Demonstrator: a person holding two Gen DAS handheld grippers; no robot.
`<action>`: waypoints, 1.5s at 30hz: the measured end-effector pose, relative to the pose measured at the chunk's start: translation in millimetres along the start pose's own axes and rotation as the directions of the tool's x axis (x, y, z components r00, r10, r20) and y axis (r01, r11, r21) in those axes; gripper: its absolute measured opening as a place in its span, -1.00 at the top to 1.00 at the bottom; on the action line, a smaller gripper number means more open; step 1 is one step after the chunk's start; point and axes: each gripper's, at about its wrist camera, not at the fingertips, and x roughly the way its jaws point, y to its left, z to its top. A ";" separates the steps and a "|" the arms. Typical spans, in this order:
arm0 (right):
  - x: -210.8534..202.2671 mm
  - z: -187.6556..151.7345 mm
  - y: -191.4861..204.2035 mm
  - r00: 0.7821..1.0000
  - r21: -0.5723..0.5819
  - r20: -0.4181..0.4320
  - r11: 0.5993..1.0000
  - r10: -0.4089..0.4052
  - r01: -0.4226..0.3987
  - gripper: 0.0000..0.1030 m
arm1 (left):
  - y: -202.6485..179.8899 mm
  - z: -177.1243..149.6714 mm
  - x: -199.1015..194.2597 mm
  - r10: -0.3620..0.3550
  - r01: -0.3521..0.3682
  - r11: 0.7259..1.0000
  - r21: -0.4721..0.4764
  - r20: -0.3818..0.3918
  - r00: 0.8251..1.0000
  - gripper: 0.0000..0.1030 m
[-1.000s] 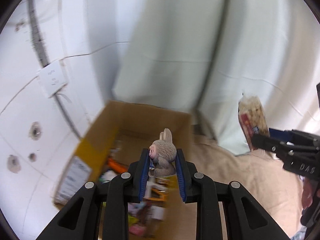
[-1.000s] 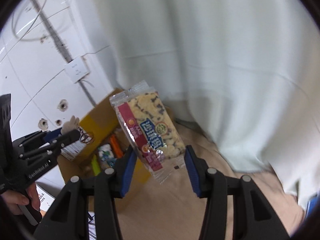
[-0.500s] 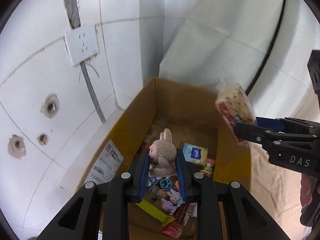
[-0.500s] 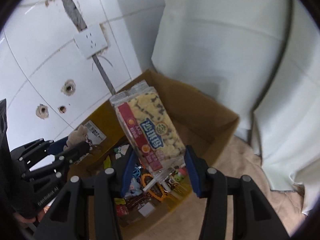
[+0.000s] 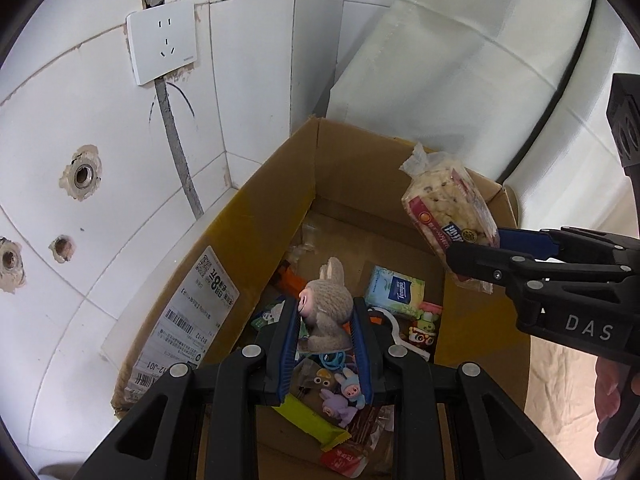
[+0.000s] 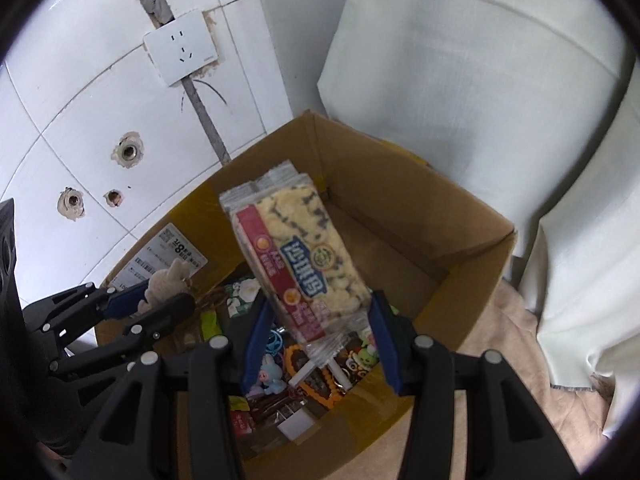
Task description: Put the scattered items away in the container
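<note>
The left gripper (image 5: 323, 330) is clamped on a grey plush rabbit (image 5: 326, 308), pinched between its blue pads (image 5: 289, 344), and hangs above the open cardboard box (image 5: 352, 168) near the box's left wall. The right gripper (image 6: 318, 338) is clamped on a clear-wrapped snack bar packet (image 6: 298, 256), gripping its lower end; the packet stands tilted above the box interior, closer to the right wall. Neither item touches the contents below. The box sits in the corner of a white tiled wall (image 5: 100, 208), beneath a wall socket (image 5: 162, 46), with a shipping label (image 5: 188, 312) on its left flap. Inside lie a tissue pack (image 5: 396, 290), a yellow-green wrapper (image 5: 310, 420), small purple and blue figurines (image 5: 344, 394) and other small items. White fabric (image 6: 460, 80) hangs behind the box.
</note>
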 end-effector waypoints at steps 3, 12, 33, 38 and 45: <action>0.5 1.3 -1.8 1.000 -0.007 -0.007 1.000 -0.022 0.022 -0.20 | -1.2 1.4 0.5 0.002 -0.002 1.000 -0.005 -0.001 1.000 0.49; -18.8 -1.7 -14.0 0.991 0.022 0.061 0.993 -0.118 0.117 -1.00 | -10.2 3.7 -0.8 0.001 -0.001 1.000 0.006 0.002 1.000 0.48; -83.4 -41.2 -60.4 0.964 0.158 0.122 0.964 -0.236 0.216 -1.00 | -37.7 5.8 -4.0 -0.035 0.035 0.999 -0.008 -0.010 0.999 -1.00; -114.0 -57.3 -79.0 0.949 0.232 0.150 0.943 -0.276 0.238 -1.00 | -56.0 8.0 -24.9 -0.088 0.088 0.996 -0.016 0.016 0.996 -1.00; -171.2 -89.3 -113.1 0.914 0.359 0.160 0.884 -0.374 0.299 -1.00 | -106.6 15.3 -53.8 -0.079 0.075 0.995 0.063 0.053 0.995 -1.00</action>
